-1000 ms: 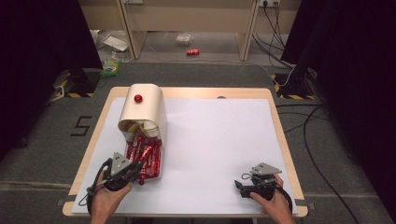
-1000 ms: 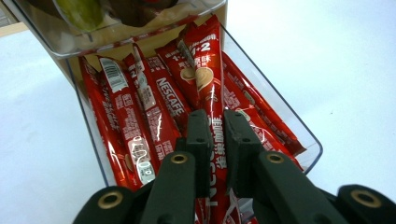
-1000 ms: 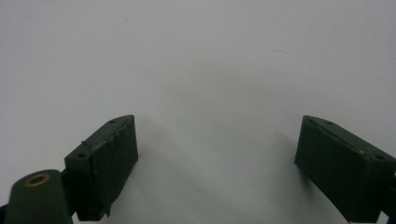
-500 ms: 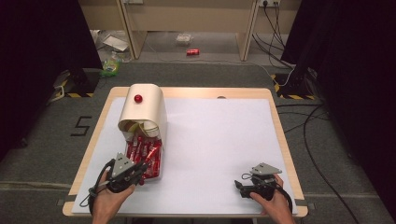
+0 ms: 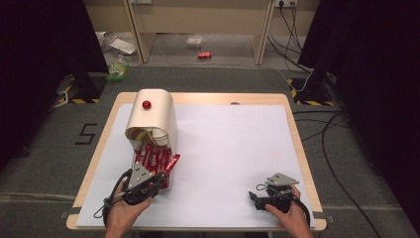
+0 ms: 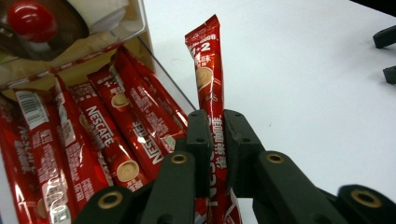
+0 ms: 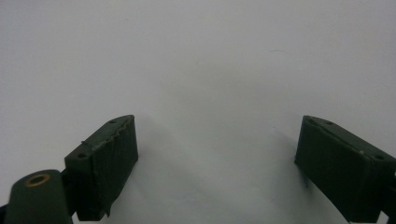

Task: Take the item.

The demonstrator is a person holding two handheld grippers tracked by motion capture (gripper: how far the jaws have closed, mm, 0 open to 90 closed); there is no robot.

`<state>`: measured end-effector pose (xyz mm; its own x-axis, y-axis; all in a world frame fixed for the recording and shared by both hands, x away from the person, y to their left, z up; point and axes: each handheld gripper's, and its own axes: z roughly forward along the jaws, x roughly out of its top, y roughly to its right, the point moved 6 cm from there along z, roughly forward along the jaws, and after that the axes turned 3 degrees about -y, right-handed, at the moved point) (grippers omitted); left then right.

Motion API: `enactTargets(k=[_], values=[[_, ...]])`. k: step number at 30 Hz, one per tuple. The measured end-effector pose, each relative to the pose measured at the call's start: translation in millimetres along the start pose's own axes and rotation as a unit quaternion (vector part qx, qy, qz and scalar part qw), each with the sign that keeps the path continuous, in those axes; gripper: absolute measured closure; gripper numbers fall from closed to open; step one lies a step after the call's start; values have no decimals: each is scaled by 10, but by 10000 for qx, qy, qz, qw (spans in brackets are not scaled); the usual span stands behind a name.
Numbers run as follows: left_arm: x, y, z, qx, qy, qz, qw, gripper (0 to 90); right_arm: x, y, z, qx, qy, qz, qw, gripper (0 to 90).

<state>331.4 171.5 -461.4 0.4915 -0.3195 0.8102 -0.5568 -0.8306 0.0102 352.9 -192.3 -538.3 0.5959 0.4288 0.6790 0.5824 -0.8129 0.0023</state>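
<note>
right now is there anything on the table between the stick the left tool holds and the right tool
Nothing visible. The left tool grips the red coffee stick beside the tray of sticks, and bare white table runs from there to the open right tool.

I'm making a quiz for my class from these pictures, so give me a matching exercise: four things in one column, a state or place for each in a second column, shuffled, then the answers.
Column one:
1. left gripper
2. right gripper
3. red knob
4. red can

Column two:
A. on the floor beyond the table
B. jaws wide apart over bare white table top
C. on top of the cream dispenser box
D. jaws shut on a red coffee stick

Pairs: 1-D, 2-B, 3-C, 4-A
</note>
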Motion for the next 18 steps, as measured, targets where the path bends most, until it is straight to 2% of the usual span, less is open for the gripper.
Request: enactTargets(k=[10, 18], values=[[47, 57, 66, -115, 47, 28, 9999, 809, 0, 0, 0, -1, 0, -2, 10000, 132], [142, 139, 191, -233, 72, 91, 9997, 809, 0, 0, 0, 5, -5, 2, 10000, 132]])
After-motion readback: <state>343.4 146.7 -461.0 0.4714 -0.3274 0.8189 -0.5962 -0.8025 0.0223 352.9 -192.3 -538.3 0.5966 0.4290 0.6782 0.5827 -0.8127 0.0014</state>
